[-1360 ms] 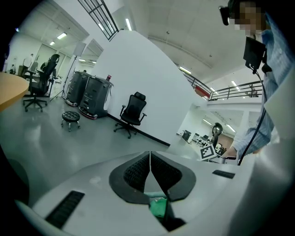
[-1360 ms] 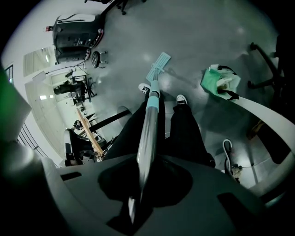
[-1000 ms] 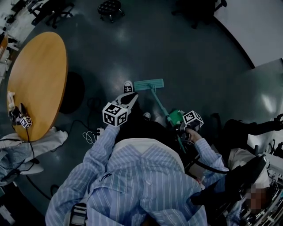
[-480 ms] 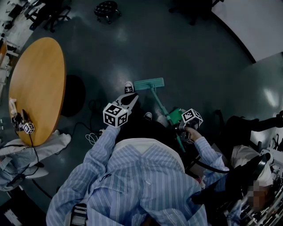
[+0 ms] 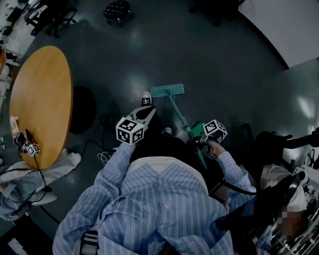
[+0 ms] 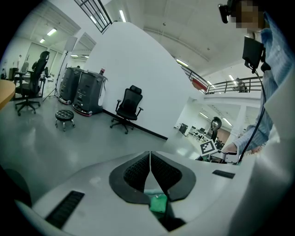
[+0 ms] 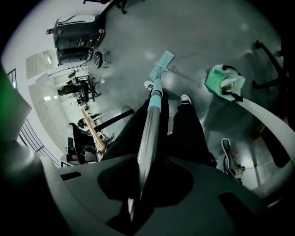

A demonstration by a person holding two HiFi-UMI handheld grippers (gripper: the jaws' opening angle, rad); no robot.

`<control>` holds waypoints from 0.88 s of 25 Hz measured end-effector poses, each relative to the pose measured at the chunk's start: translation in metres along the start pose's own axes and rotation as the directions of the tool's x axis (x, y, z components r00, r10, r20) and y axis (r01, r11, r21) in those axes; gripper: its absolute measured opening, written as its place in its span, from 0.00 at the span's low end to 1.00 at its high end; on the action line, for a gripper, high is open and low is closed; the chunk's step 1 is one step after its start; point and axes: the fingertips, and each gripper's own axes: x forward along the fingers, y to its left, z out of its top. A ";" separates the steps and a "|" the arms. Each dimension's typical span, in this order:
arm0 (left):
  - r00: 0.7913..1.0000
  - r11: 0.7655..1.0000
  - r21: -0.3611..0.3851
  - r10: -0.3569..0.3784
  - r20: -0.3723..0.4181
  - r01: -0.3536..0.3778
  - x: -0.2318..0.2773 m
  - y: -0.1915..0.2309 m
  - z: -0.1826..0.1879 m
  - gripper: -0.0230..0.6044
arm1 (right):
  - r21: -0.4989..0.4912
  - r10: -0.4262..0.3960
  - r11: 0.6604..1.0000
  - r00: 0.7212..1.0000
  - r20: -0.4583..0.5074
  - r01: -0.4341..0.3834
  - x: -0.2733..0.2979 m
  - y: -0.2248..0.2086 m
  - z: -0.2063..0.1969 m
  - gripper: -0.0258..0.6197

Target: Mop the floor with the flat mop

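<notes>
The flat mop has a teal head (image 5: 167,90) lying flat on the dark floor, just ahead of the person's shoes. Its teal and silver handle (image 5: 180,118) slants back to my right gripper (image 5: 201,144), which is shut on it. In the right gripper view the handle (image 7: 152,120) runs out between the jaws down to the mop head (image 7: 162,62). My left gripper (image 5: 147,111) is held out over the left shoe and points forward, away from the mop. In the left gripper view its black pads (image 6: 138,169) are pressed together on nothing, so the left gripper (image 6: 150,162) is shut.
A round wooden table (image 5: 40,99) stands at the left, with a cloth and cables on the floor near it (image 5: 102,154). A green bag (image 7: 224,83) sits on the floor right of the feet. A black stool (image 5: 118,9) and office chairs stand farther off. Equipment crowds the lower right.
The mop head has slid a little forward, away from the shoes. Both grippers hold much the same pose and the right one keeps its grip on the handle.
</notes>
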 end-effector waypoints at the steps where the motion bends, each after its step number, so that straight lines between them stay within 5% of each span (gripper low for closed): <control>1: 1.000 1.000 -0.003 0.001 -0.001 -0.001 0.003 0.002 0.002 0.05 | -0.001 0.000 1.000 1.000 0.000 0.000 -0.001 0.003 0.006 0.15; 11: 1.000 0.998 -0.059 0.019 -0.013 -0.019 0.017 0.051 0.023 0.05 | -0.005 -0.020 1.000 1.000 0.006 0.020 -0.004 0.058 0.074 0.15; 22: 0.999 0.995 -0.089 0.042 -0.012 -0.043 0.043 0.150 0.078 0.05 | -0.007 -0.035 0.999 0.999 0.001 0.035 0.001 0.156 0.170 0.15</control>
